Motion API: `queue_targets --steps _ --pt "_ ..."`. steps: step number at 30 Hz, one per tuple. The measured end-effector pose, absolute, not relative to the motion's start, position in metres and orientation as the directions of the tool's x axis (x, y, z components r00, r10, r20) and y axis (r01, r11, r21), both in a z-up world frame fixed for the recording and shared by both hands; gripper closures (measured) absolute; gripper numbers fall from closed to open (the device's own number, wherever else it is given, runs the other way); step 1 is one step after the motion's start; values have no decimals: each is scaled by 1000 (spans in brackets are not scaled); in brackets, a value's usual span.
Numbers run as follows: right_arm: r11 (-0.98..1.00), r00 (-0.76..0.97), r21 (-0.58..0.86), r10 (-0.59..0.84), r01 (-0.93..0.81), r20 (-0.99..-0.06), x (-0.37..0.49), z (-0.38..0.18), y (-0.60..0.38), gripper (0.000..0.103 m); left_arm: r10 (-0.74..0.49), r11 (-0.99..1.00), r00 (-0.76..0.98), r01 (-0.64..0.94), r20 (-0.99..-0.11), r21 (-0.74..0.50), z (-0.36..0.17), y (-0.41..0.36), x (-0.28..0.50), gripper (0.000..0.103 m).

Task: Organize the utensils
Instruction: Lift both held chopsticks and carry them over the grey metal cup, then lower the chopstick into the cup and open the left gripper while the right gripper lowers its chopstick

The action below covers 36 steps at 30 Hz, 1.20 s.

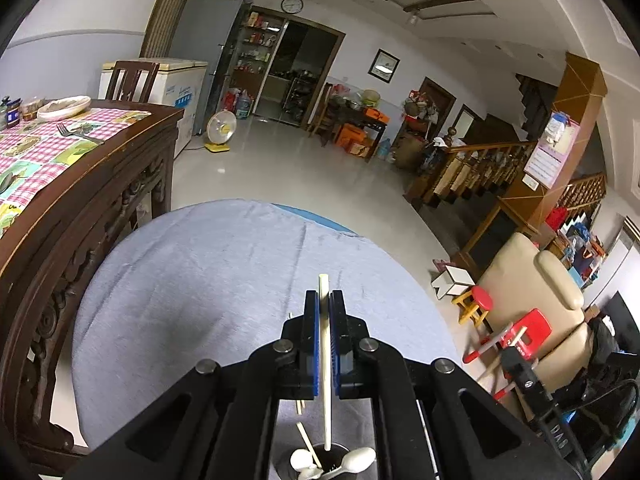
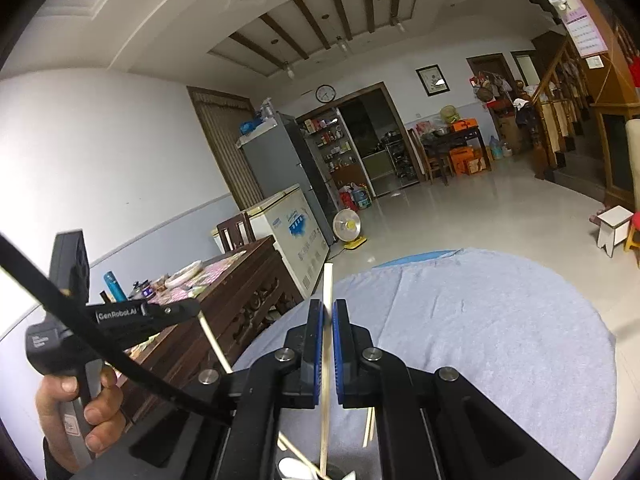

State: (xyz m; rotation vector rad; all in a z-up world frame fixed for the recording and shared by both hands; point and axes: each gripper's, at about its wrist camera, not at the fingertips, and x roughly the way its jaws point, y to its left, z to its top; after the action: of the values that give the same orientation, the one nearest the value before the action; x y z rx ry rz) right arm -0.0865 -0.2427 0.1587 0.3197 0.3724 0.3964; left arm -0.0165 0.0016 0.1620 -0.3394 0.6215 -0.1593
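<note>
My left gripper is shut on a pale chopstick held upright, its lower end over a dark cup that holds white spoons and other chopsticks. My right gripper is shut on another pale chopstick, its lower end at the same cup. The left gripper also shows in the right wrist view, with its chopstick slanting down. Both hover above a round table under a light blue cloth.
A dark wooden table with a checked cloth, a fork and a plate stands close on the left. Loose chopsticks lie on the blue cloth. Red stools and a beige armchair stand to the right.
</note>
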Motion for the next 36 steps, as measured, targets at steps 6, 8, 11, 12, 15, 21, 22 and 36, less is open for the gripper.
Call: queue_targets --steps 6,8,11,12,15,21,22,36 --pt "888 853 329 422 -321 -308 -100 138 -227 98 -268 932 779 62 -567 -357 144 -11 -27 99" --pt "892 851 313 420 -325 -314 -101 133 -222 98 -266 936 774 64 -575 -347 139 -16 -29 99" --pt "899 851 288 416 -331 -321 -104 124 -217 98 -269 938 767 70 -583 -340 133 -22 -33 99" --pt "899 850 283 416 -333 -323 -104 122 -215 98 -273 938 761 75 -588 -338 130 -25 -34 99" --pt "903 848 267 414 -336 -331 -107 112 -210 98 -279 940 750 86 -600 -329 123 -32 -35 99" --pt "909 847 250 406 -335 -343 -107 98 -206 98 -271 946 746 90 -608 -311 116 -35 -38 99" --pt "909 847 249 406 -334 -343 -108 97 -206 98 -268 947 747 88 -609 -309 116 -34 -38 99" --pt "911 842 248 402 -329 -360 -115 78 -206 98 -253 950 736 65 -627 -307 94 -32 -49 98"
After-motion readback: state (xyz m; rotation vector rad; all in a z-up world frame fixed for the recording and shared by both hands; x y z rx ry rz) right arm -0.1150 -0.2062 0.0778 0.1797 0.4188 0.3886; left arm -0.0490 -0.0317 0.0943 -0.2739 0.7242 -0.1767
